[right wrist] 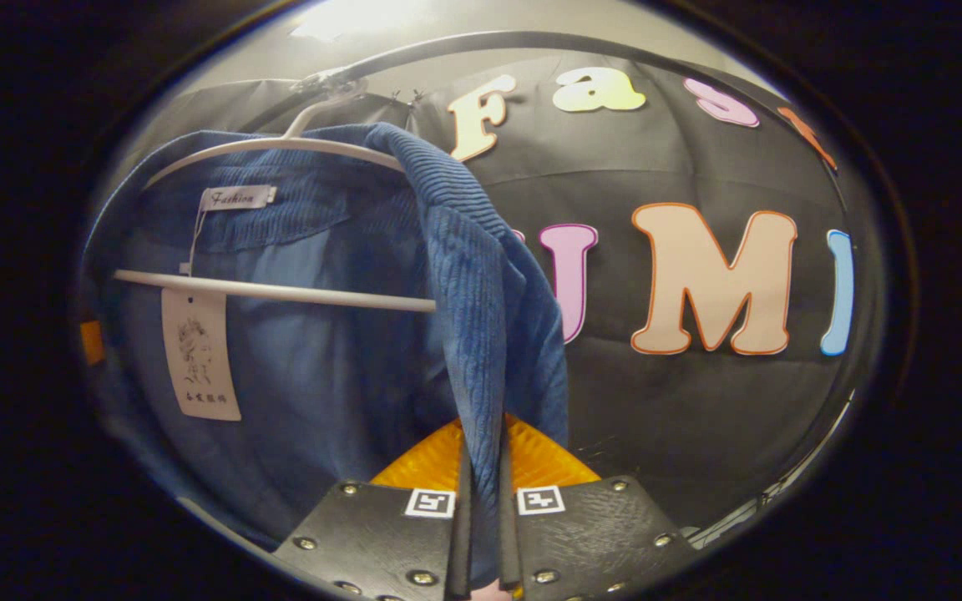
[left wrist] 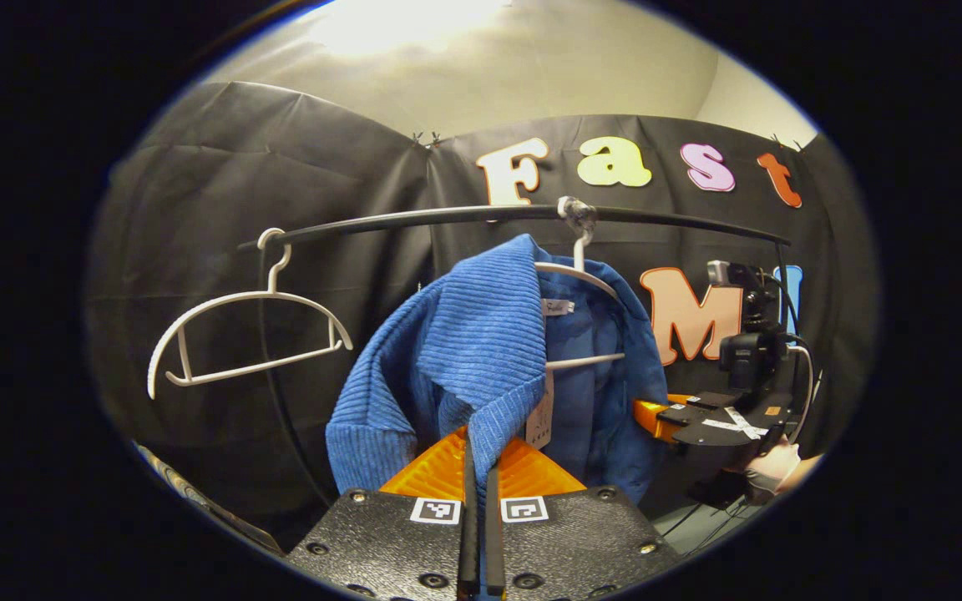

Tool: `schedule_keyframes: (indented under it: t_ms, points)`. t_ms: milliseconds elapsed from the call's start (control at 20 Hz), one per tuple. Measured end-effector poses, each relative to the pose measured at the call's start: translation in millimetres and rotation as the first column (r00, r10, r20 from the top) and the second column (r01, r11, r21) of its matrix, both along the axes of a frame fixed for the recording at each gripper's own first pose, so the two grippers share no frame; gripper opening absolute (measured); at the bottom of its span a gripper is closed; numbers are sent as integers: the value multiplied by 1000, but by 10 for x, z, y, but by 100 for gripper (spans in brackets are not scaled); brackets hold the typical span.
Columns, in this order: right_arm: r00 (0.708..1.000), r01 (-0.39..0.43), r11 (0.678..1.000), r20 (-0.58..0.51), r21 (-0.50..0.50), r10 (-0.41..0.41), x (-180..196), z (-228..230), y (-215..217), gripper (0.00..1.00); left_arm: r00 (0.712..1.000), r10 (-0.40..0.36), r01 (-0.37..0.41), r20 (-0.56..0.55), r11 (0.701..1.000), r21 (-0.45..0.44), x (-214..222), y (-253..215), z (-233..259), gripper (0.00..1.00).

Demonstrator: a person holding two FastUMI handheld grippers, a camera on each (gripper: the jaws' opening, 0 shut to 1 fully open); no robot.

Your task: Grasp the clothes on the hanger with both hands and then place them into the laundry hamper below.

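Left gripper view, 9 o'clock: spare white hanger [left wrist: 247, 338] hangs bare on the black rail [left wrist: 514, 215]. Centre: blue ribbed jacket [left wrist: 481, 351] on a second white hanger [left wrist: 577, 275], hook up at 12 o'clock on the rail. Left claw [left wrist: 481, 467] at 6 o'clock, fingers pressed together on the jacket's front edge, a fold of ribbed fabric running down between them. At 3 o'clock the other gripper reaches in at the jacket's far side, a hand behind it; a camera on a stand sits above it. Right gripper view: jacket fills 9 to 12 o'clock, lining open, neck label and paper swing tag [right wrist: 199, 353] dangling at 9 o'clock, hanger crossbar crossing the opening. Right claw [right wrist: 481, 484] at 6 o'clock is clamped on the opposite front edge, fabric pinched between both fingers. Handling, my read: soft, limp, moderately heavy knit; it will sag and stretch rather than hold shape, grippy rib, not fragile. Both shoulders look draped over the hanger arms, so it likely needs lifting or peeling off each arm, not a straight pull down, or the hanger comes along. Front edges are workable holds; nearer the shoulders would give more control. Hidden: the hamper, jacket hem and sleeves, how deep each pinch goes.
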State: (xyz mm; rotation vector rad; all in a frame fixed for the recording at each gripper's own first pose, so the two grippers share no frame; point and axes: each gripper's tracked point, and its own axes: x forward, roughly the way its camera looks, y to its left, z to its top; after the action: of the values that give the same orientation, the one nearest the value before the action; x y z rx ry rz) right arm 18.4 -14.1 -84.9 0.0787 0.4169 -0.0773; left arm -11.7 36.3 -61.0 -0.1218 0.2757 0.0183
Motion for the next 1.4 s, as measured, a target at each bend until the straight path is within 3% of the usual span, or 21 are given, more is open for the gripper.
schedule_keyframes:
  t_ms: [450,550,600,650,800,850,900,1400]
  points:
    - [995,59,986,85,-155,-46,167,353,-492,13,992,113,-110,55,992,-62,-49,492,455,5]
    - [993,79,984,99,-157,-64,232,402,-584,9,989,125,-121,74,991,-62,-44,584,574,2]
    - [991,92,984,106,-155,-76,256,428,-639,13,988,130,-125,78,990,-62,-47,615,614,4]
    - [990,104,982,112,-155,-87,271,459,-694,10,987,135,-130,85,989,-66,-45,650,659,5]
    - [983,139,978,143,-155,-117,337,562,-828,13,982,155,-149,109,987,-63,-31,819,786,4]
    - [981,145,978,151,-152,-122,353,595,-853,10,980,159,-153,117,987,-55,-7,867,813,4]
    - [980,150,977,156,-149,-126,381,615,-874,13,979,164,-159,120,986,-48,1,907,824,3]
    - [957,198,969,243,-147,-159,628,909,-1118,13,977,184,-178,112,982,-67,207,1194,702,4]
